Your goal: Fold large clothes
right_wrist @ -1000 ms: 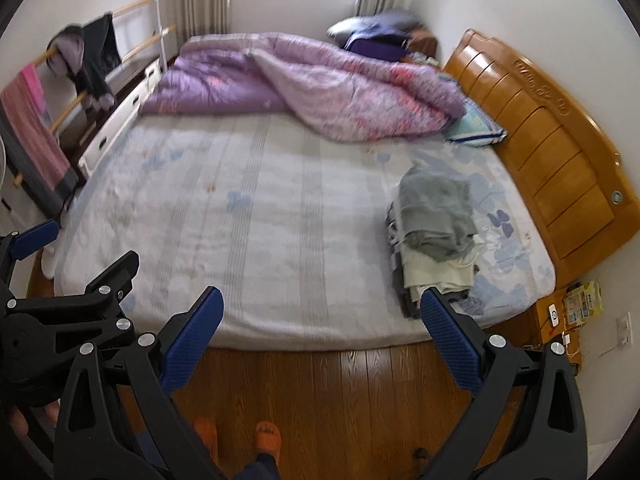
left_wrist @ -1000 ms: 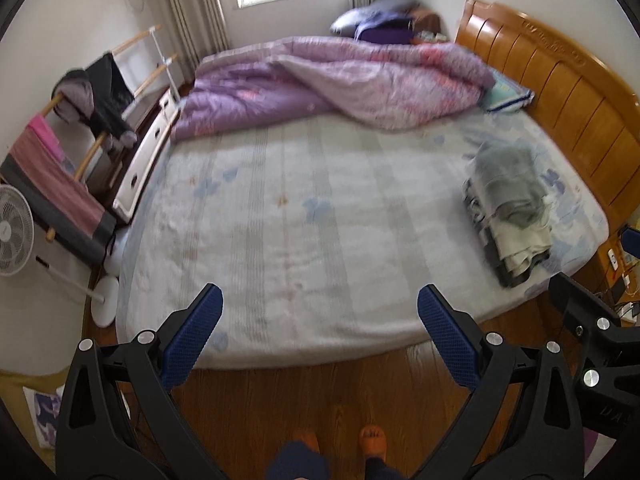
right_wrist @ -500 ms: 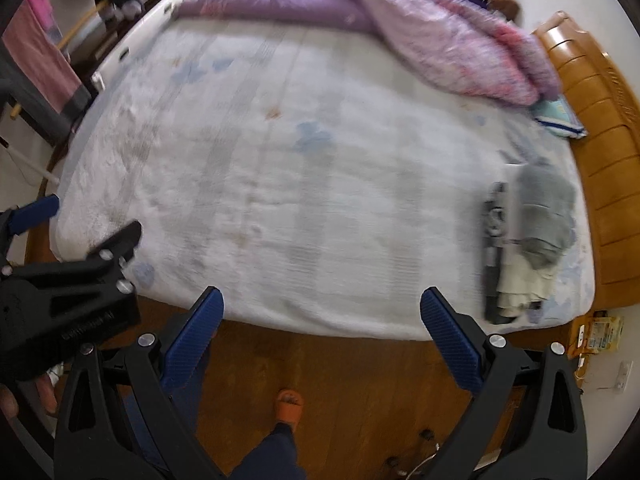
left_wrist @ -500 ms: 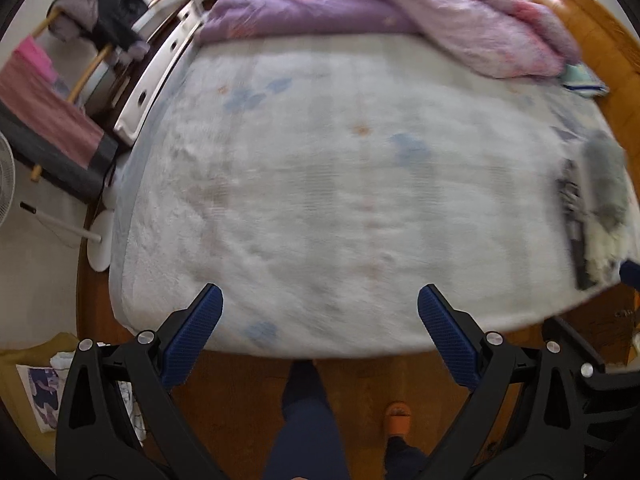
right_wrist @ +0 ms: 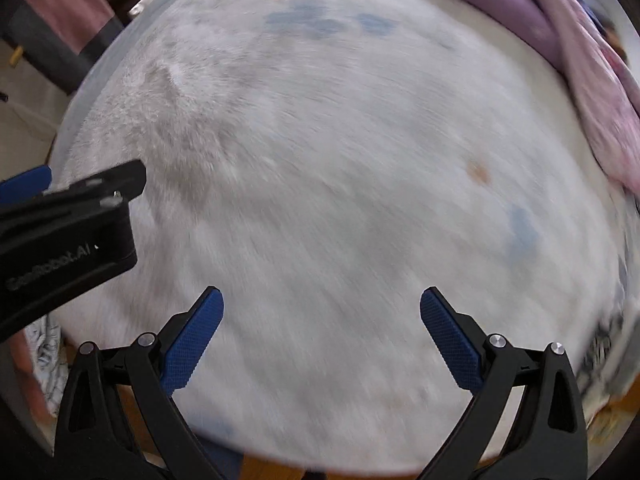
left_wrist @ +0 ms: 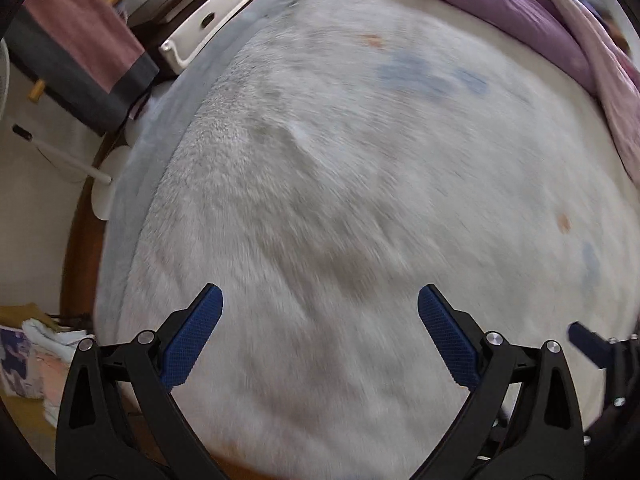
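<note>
Both views are motion-blurred and look down on the pale fleece bed sheet point(left_wrist: 360, 160), which also fills the right wrist view point(right_wrist: 340, 180). My left gripper point(left_wrist: 320, 320) is open and empty over the near part of the bed. My right gripper point(right_wrist: 322, 320) is open and empty too. The left gripper's body point(right_wrist: 68, 232) shows at the left edge of the right wrist view. A blurred strip of the stacked clothes point(right_wrist: 600, 344) shows at the right edge. No garment lies between either pair of fingers.
A purple-pink quilt point(left_wrist: 560, 32) lies bunched along the far right of the bed. A rack with a pink-and-grey cloth point(left_wrist: 76, 44) and a white rail point(left_wrist: 224, 12) stand left of the bed. A heap of cloth point(left_wrist: 36, 360) lies on the floor at lower left.
Both grippers have moved forward and down over the bed, so the sheet now fills both views. The stack of clothes has slid to the right edge. Both grippers stay open.
</note>
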The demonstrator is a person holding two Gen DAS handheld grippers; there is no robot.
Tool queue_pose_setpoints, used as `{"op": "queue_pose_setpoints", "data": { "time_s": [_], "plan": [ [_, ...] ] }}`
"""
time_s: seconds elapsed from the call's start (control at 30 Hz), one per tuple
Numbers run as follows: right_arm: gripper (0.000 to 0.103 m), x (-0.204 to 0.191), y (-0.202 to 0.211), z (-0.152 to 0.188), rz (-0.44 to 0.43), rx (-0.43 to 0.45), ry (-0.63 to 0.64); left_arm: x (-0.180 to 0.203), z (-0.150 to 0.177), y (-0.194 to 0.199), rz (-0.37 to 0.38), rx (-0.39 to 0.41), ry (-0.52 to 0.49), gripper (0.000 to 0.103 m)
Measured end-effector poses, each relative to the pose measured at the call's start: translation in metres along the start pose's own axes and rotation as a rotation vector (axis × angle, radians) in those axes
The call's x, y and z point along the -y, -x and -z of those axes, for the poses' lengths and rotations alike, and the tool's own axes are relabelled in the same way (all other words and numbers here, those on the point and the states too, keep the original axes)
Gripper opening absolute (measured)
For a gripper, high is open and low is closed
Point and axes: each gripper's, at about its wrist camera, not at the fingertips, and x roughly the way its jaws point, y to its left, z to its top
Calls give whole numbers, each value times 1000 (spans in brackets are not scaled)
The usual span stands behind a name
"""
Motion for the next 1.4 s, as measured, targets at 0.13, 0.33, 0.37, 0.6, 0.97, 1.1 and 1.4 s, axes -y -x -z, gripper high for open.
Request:
{"op": "queue_pose_setpoints", "data": {
  "time_s": [0.13, 0.33, 0.37, 0.6, 0.97, 1.1, 1.4],
  "plan": [
    [95, -16, -39, -36, -3, 103, 7, -19, -19, -38, -27, 68, 54, 98],
    [95, -24, -81, -59, -29, 196, -17, -33, -23, -82, -43, 114, 38, 98],
    [95, -24, -87, -58, -28, 206, -23, -34, -21, -92, -57, 109, 34, 98],
    [96, -15, -101, -22, -43, 440, -54, -47, 13, -107, 22, 347, 110, 98],
    [96, -9, -103, 3, -56, 567, -53, -43, 26, -104, 13, 451, 105, 98],
    [96, -9, -103, 4, -56, 567, -53, -43, 26, -104, 14, 451, 106, 98],
    [96, -9, -103, 4, -55, 567, -53, -43, 28, -103, 14, 451, 107, 98]
  ]
}}
